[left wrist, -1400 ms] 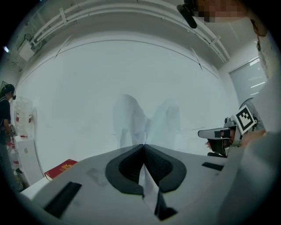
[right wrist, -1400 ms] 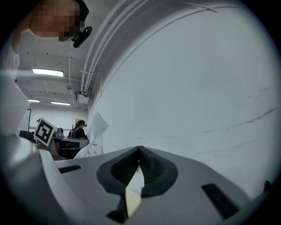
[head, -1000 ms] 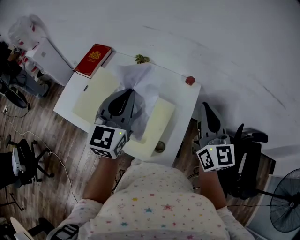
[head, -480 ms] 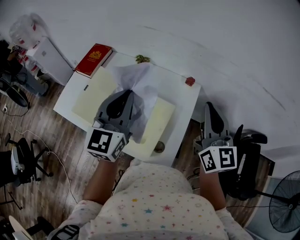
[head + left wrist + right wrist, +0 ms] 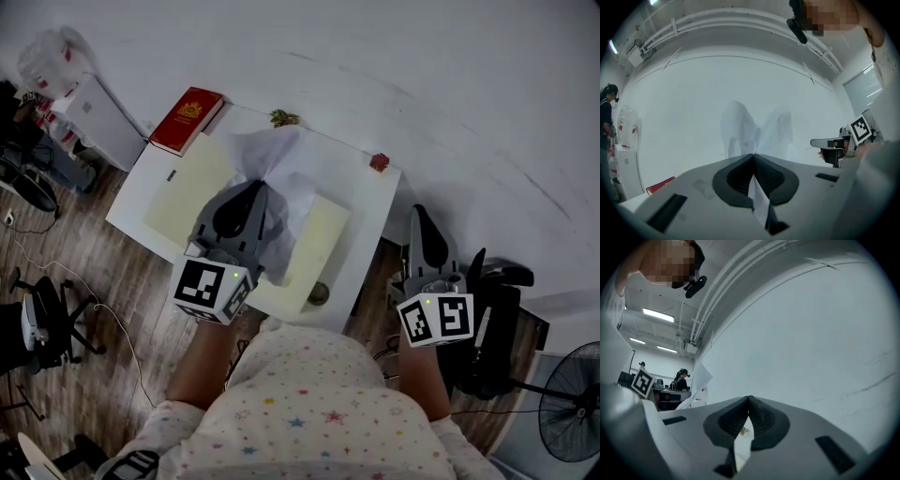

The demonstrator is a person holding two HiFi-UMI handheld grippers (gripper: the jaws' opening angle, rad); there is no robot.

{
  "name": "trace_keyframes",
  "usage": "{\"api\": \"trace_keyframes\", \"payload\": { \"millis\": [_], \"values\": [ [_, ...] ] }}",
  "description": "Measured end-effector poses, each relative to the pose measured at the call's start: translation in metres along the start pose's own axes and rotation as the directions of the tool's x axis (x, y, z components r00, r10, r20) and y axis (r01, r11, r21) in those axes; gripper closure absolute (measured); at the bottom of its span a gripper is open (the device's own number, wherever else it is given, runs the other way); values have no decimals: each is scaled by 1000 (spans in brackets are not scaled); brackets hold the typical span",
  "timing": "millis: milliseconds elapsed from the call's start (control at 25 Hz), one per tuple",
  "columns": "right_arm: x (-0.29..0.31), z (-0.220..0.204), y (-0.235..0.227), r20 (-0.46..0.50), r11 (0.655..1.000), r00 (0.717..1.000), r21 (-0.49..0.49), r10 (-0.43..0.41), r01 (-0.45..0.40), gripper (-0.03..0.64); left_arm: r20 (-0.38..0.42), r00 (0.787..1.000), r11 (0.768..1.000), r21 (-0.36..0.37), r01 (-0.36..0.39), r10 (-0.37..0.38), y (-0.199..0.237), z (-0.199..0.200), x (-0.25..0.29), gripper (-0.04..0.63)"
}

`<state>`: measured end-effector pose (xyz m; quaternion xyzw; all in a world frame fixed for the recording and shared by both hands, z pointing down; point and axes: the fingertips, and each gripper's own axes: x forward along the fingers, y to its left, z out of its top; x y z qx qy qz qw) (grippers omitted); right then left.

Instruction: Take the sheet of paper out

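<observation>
In the head view my left gripper (image 5: 255, 184) hangs over the white table (image 5: 370, 202), shut on a crumpled white sheet of paper (image 5: 292, 167). The sheet stands lifted above an open cream folder (image 5: 186, 192). The left gripper view shows the jaws pressed together (image 5: 753, 155), with the paper (image 5: 757, 129) fanning up beyond the tips and a strip of it between the pads. My right gripper (image 5: 422, 212) hovers off the table's right edge, shut with nothing in it. Its tips (image 5: 749, 398) touch in the right gripper view, which also shows the paper (image 5: 701, 376) at the left.
A red book (image 5: 187, 119) lies on the table's far left corner. A small green sprig (image 5: 284, 118) and a small red object (image 5: 379, 162) sit near the far edge, and a round object (image 5: 320, 294) near the front edge. A black chair (image 5: 499, 323) stands at the right.
My left gripper has drawn back a little toward the person with the paper still in it. The right gripper has shifted slightly to the right.
</observation>
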<state>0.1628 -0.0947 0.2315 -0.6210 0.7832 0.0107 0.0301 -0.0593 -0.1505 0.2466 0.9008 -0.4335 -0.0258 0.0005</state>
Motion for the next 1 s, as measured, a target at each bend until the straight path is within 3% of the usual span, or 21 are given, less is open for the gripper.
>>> {"api": "trace_keyframes", "payload": {
  "millis": [1000],
  "values": [
    [-8,-1,-1,-7,1000,1000,6,-25,26,615,-3,1000,1000,-19,7,-7,0,-1,-4,580]
  ]
}}
